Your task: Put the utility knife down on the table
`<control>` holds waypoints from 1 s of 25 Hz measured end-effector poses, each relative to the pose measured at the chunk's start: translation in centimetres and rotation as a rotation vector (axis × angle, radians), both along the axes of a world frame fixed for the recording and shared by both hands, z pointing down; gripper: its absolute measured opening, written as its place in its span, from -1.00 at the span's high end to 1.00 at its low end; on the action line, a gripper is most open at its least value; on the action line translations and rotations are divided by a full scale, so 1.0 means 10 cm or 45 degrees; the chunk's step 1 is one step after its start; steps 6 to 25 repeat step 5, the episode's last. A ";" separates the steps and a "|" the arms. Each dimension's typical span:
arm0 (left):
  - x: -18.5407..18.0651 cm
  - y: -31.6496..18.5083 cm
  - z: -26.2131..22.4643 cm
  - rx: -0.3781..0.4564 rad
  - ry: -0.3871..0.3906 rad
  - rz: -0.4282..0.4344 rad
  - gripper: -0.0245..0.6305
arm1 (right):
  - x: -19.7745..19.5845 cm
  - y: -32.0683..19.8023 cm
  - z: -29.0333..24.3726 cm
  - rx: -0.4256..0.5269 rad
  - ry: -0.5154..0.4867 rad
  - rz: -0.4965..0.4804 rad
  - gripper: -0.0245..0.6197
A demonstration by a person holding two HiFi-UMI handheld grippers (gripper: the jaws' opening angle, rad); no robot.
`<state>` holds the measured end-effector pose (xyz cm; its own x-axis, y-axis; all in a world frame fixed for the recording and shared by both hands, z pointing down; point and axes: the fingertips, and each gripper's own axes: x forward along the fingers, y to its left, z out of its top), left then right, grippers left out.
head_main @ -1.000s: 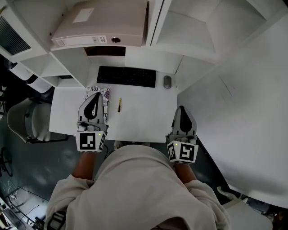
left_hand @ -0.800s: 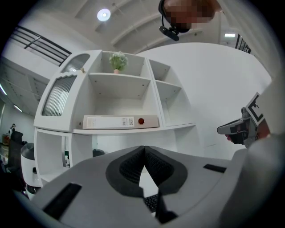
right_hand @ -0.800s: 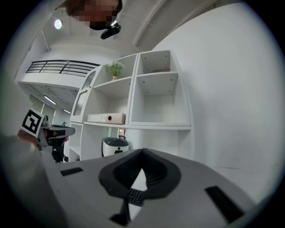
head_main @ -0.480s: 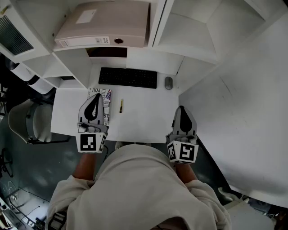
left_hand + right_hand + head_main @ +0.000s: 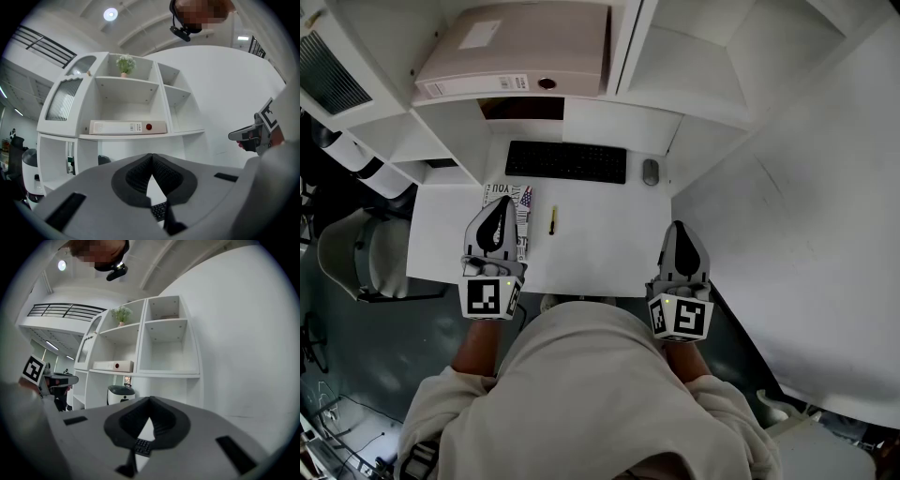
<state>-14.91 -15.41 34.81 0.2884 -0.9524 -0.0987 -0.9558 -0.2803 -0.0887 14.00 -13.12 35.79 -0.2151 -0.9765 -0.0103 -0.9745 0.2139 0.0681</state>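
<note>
The utility knife (image 5: 552, 221), slim with a yellow and black body, lies on the white table (image 5: 600, 234) in front of the keyboard. My left gripper (image 5: 500, 200) hovers just left of it, over a printed booklet, jaws shut and empty. My right gripper (image 5: 678, 226) hangs at the table's right front corner, well away from the knife, also shut with nothing in it. In the left gripper view the left gripper (image 5: 151, 157) shows its pads meeting at the tip. The right gripper (image 5: 150, 401) looks the same in the right gripper view.
A black keyboard (image 5: 565, 160) and a grey mouse (image 5: 650, 172) lie at the table's back. The booklet (image 5: 519, 204) lies under my left gripper. White shelves behind hold a beige binder (image 5: 511, 47). A chair (image 5: 356, 253) stands to the left.
</note>
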 end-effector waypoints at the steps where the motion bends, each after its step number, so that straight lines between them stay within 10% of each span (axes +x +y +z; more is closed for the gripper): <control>1: 0.00 0.01 0.00 0.001 0.000 0.002 0.93 | 0.00 0.01 0.00 0.001 0.000 0.001 0.91; 25: 0.03 0.04 0.00 0.002 -0.002 0.008 0.93 | 0.02 0.05 -0.01 0.002 0.004 0.001 0.91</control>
